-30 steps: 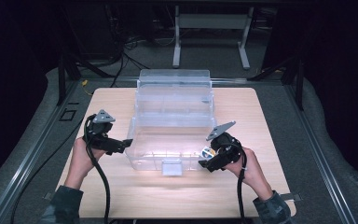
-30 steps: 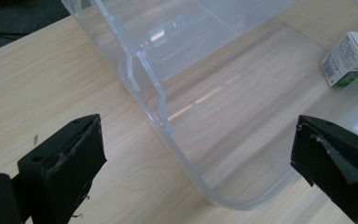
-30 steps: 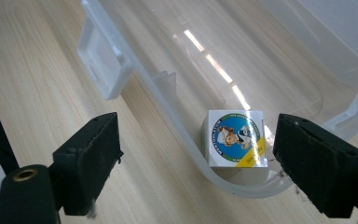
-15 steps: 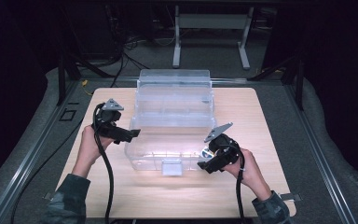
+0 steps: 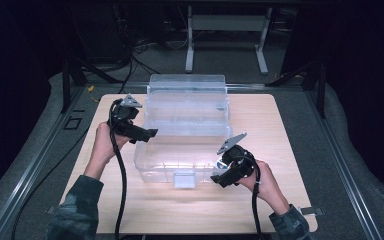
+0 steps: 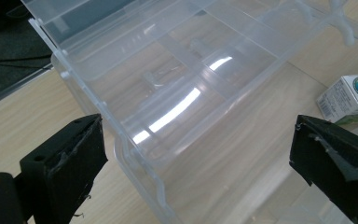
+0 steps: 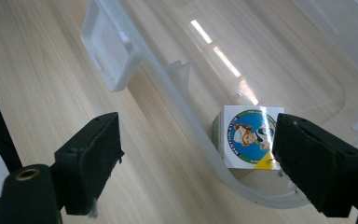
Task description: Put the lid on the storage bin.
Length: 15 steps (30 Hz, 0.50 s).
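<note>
I had both grippers working at the clear plastic storage box (image 5: 185, 135), which sat open in the middle of the wooden surface (image 5: 275, 130), its lid standing up at the far side and its latch tab facing me at the near edge. My left gripper (image 5: 147, 134) hung at the box's left rim with its jaws spread wide and nothing between them; in the left gripper view the rim and the divided tray lay just ahead of the pads. My right gripper (image 5: 219, 175) sat at the near right corner of the box, jaws also wide apart and empty, straddling the curved corner wall. Inside that corner lay a small carton (image 7: 248, 136) with a cartoon label, resting on the box floor just beside the right-hand pad.

I judged the step in hand to be dealing with that carton in the box, with the left side ready to steady the box. The next move would have called for lifting the right gripper over the wall so both pads cleared the rim before closing on the carton.
</note>
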{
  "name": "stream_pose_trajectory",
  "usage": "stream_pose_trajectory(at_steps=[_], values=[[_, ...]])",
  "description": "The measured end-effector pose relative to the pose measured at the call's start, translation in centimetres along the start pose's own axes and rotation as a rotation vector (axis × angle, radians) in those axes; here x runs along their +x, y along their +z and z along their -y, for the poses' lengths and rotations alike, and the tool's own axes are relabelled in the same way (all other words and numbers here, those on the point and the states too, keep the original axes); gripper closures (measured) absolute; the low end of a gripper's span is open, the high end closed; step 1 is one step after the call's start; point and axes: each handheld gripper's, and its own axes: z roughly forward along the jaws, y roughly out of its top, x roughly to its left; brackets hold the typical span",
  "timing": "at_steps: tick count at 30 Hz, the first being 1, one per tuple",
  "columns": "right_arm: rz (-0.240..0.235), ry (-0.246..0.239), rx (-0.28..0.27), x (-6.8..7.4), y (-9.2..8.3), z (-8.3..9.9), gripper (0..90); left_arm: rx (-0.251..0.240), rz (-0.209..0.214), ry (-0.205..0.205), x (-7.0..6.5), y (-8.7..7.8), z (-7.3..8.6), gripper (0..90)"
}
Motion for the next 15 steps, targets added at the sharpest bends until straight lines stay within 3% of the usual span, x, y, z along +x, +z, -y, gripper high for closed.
stream_pose_trajectory(at_steps=[15], values=[[-0.012,-0.024,0.013,0.5,0.7,0.1,16.0,-0.016,0.018,-0.012,1.2,2.3,-3.8,5.0]])
